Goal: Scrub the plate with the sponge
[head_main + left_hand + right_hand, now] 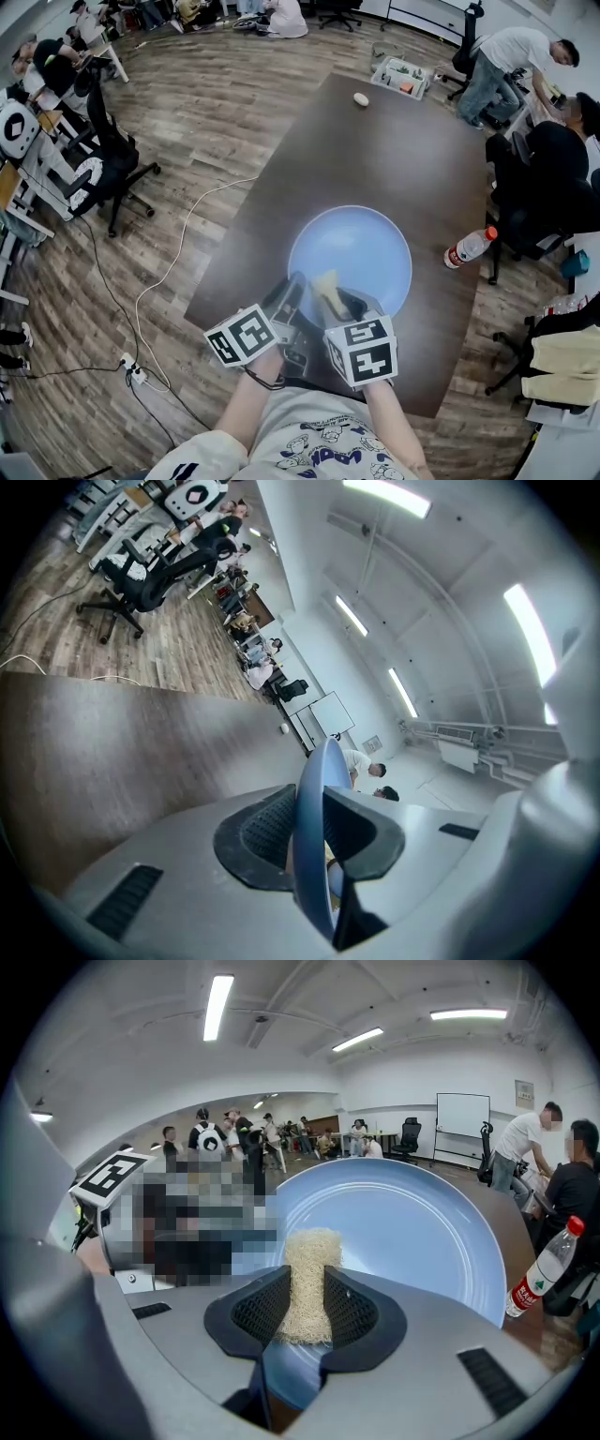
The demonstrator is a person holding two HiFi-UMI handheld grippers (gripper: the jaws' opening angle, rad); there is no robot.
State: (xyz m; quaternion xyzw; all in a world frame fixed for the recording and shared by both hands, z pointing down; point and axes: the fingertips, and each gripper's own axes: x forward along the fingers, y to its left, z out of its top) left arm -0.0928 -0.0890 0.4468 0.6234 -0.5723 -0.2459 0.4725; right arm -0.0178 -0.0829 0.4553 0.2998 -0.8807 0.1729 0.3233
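A round blue plate [361,246] lies on the dark table [403,155] just in front of me. My left gripper [292,294] is shut on the plate's near left rim; in the left gripper view the rim [317,789] stands edge-on between the pads of that gripper [309,834]. My right gripper [336,302] is shut on a pale yellow fibrous sponge [326,284], which rests on the near part of the plate. In the right gripper view the sponge [309,1269] sticks up between the two pads of the right gripper [306,1312], with the plate [412,1232] behind it.
A plastic bottle with a red cap [469,247] lies by the table's right edge, to the right of the plate [544,1267]. A small white object [361,98] and a tray [401,77] sit at the far end. Office chairs, people and a floor cable [169,272] surround the table.
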